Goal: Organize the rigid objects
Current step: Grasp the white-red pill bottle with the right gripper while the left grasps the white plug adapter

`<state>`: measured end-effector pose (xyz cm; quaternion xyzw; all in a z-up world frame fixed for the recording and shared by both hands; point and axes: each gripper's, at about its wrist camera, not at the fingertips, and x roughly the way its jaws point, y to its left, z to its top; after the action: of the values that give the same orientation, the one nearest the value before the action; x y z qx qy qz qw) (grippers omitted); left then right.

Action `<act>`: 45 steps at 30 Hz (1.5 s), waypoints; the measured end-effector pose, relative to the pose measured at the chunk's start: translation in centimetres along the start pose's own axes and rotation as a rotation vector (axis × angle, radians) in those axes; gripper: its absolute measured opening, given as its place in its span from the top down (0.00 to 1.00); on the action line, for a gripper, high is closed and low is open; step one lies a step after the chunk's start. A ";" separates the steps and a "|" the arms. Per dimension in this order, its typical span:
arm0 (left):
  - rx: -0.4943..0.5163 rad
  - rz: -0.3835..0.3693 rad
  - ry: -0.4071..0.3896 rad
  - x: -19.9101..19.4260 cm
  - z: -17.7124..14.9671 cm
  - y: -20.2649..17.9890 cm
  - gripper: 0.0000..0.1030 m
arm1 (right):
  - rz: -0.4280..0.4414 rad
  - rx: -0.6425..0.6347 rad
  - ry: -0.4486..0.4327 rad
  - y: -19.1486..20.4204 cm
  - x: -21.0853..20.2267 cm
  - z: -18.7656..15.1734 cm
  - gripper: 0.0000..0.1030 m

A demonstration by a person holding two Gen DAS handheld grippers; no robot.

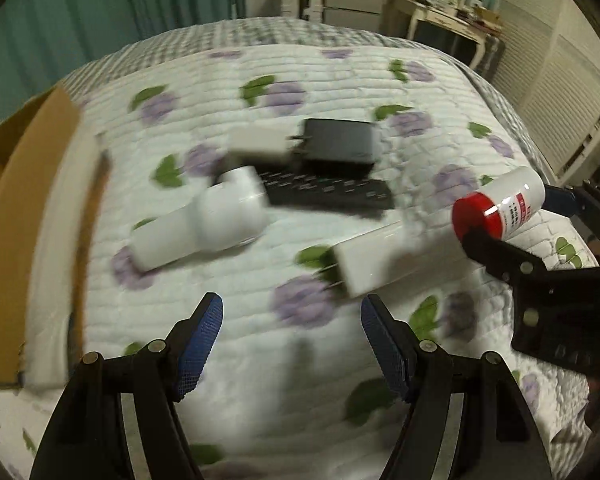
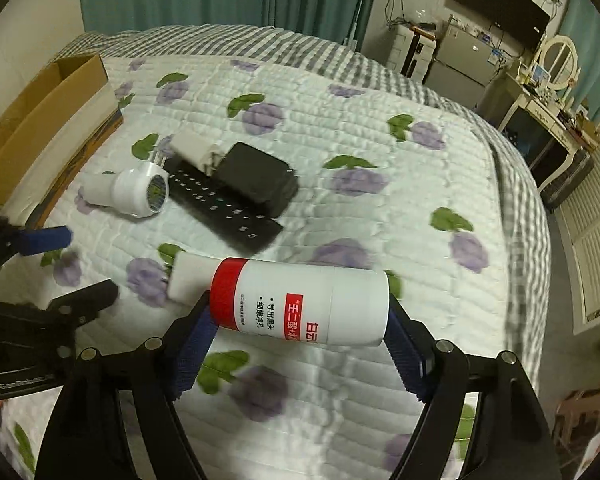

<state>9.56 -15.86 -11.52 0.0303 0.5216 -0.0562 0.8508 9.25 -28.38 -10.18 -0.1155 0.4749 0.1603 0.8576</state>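
Observation:
My right gripper [image 2: 300,320] is shut on a white bottle with a red cap [image 2: 300,304], held sideways above the bed; it also shows in the left wrist view [image 1: 500,204]. My left gripper [image 1: 292,320] is open and empty above the quilt, just short of a white charger block [image 1: 368,264]. Beyond lie a white handheld fan [image 1: 204,224], a black remote [image 1: 328,192], a black adapter [image 1: 340,144] and a small white adapter [image 1: 256,142]. An open cardboard box [image 1: 28,208] stands at the left.
The bed has a white quilt with purple flowers [image 2: 380,128]. A desk, small fridge and wall TV [image 2: 500,4] stand past the far end of the bed. Green curtains hang behind.

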 end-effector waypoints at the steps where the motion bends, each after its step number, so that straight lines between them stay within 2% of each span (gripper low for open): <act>1: 0.009 -0.006 0.004 0.5 0.2 -0.7 0.28 | 0.000 0.002 -0.007 -0.4 0.0 -0.1 0.23; 3: 0.018 0.004 0.016 1.3 0.4 -1.5 0.28 | 0.010 0.003 -0.011 -1.0 0.2 -0.3 0.23; 6: 0.028 -0.029 0.037 2.8 0.7 -2.6 0.28 | 0.026 0.001 -0.012 -1.6 0.6 -0.4 0.23; 12: 0.062 -0.041 0.045 4.6 1.2 -4.2 0.28 | 0.019 0.001 -0.023 -3.0 1.6 -0.7 0.23; 18: 0.114 0.019 0.052 6.1 1.7 -5.7 0.28 | 0.044 0.085 -0.015 -5.3 2.6 -0.9 0.23; 25: 0.117 0.028 0.054 5.1 1.6 -5.0 0.28 | 0.040 0.092 -0.021 -5.5 2.3 -0.8 0.23; 27: 0.114 0.011 0.031 4.4 1.6 -4.8 0.28 | 0.039 0.094 -0.020 -5.5 2.2 -0.8 0.23; 31: 0.125 0.022 -0.009 4.5 2.1 -5.0 0.28 | 0.037 0.097 -0.016 -5.4 2.2 -0.8 0.23; 32: 0.132 0.019 0.000 5.1 2.2 -5.3 0.28 | 0.039 0.098 -0.015 -5.4 2.3 -0.8 0.23; 34: 0.135 0.019 0.067 6.8 1.8 -5.5 0.28 | 0.044 0.107 -0.014 -5.6 2.3 -0.8 0.23; 36: 0.129 0.008 0.047 6.6 1.5 -5.3 0.28 | 0.044 0.108 -0.013 -5.5 2.3 -0.8 0.23; 40: 0.149 -0.008 0.063 6.7 0.8 -5.3 0.28 | 0.033 0.094 -0.011 -5.4 2.5 -1.0 0.23; 43: 0.159 -0.011 0.068 6.4 0.5 -5.4 0.37 | 0.032 0.095 -0.009 -5.4 2.4 -1.0 0.23; 45: 0.155 -0.015 0.070 5.9 0.5 -5.3 0.36 | 0.031 0.095 -0.009 -5.2 2.2 -1.0 0.23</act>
<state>12.00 -21.53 -16.55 0.0941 0.5452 -0.1015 0.8268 11.57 -33.20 -12.31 -0.0665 0.4799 0.1514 0.8616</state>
